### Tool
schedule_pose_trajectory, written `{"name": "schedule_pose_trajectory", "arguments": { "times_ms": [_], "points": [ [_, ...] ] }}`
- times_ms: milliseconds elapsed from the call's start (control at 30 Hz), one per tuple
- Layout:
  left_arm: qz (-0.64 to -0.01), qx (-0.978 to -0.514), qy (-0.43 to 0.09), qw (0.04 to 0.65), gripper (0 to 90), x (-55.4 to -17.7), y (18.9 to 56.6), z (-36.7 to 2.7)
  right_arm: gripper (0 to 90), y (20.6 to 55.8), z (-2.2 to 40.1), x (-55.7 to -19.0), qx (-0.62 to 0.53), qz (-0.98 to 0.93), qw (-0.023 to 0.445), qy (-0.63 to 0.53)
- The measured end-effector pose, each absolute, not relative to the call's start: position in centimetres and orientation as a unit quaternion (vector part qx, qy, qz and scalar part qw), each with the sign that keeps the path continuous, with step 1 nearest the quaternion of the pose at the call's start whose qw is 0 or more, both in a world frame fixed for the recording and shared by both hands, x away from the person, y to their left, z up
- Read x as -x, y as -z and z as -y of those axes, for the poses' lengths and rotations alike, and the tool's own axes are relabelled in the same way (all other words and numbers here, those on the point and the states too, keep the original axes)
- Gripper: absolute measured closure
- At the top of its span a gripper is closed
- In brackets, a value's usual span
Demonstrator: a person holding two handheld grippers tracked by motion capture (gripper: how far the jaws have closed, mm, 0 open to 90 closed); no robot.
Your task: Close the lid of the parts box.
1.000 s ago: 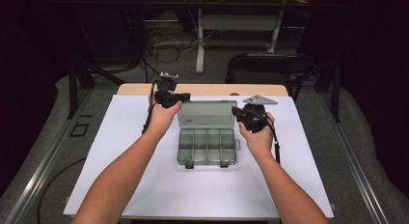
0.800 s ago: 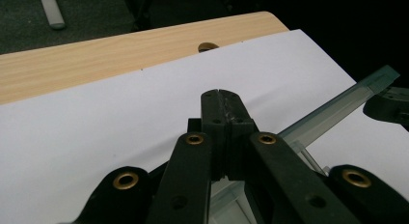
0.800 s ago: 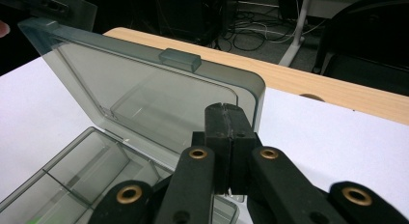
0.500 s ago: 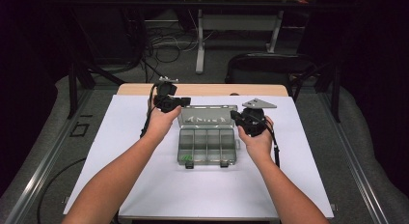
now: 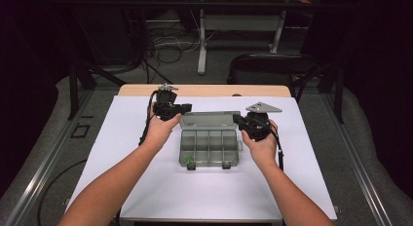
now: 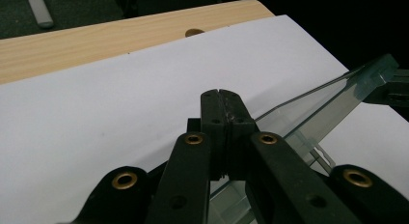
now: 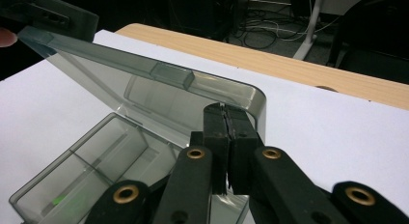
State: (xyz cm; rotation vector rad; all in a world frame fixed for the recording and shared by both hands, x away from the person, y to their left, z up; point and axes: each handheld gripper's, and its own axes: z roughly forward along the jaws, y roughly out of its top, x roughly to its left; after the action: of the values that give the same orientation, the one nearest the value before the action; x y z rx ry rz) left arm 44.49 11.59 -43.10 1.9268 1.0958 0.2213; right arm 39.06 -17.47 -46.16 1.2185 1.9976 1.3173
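In the high view we see the left gripper [image 5: 185,108] at about ten o'clock from the box [image 5: 209,147], held up in the left hand [image 5: 160,126] at the lid's [image 5: 208,120] left corner. In the left gripper view its jaws are pressed together with nothing between them, and the lid's clear edge [image 6: 333,96] runs off at two o'clock from their tips.

The box sits near the middle of the white sheet [image 5: 122,153], its base flat and split into compartments, its lid raised along the twelve o'clock edge. Something small and green [image 5: 189,160] lies in the compartment at seven o'clock.

The right gripper [image 5: 237,120] is at two o'clock from the box, in the right hand [image 5: 263,141], by the lid's right corner. In the right gripper view its jaws are also closed on nothing, their tips just in front of the lid's rounded corner [image 7: 253,101]; we cannot tell whether they touch it.
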Motion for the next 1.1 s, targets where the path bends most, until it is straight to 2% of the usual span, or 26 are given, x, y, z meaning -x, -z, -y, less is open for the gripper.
{"name": "schedule_pose_trajectory", "arguments": {
  "times_ms": [1100],
  "points": [
    [-0.417,-0.792,-0.072,0.44,88.6,-41.4,44.7,-11.5,88.4,48.5,16.3,-36.2,-0.428,-0.74,0.184,-0.485]
  ]
}}
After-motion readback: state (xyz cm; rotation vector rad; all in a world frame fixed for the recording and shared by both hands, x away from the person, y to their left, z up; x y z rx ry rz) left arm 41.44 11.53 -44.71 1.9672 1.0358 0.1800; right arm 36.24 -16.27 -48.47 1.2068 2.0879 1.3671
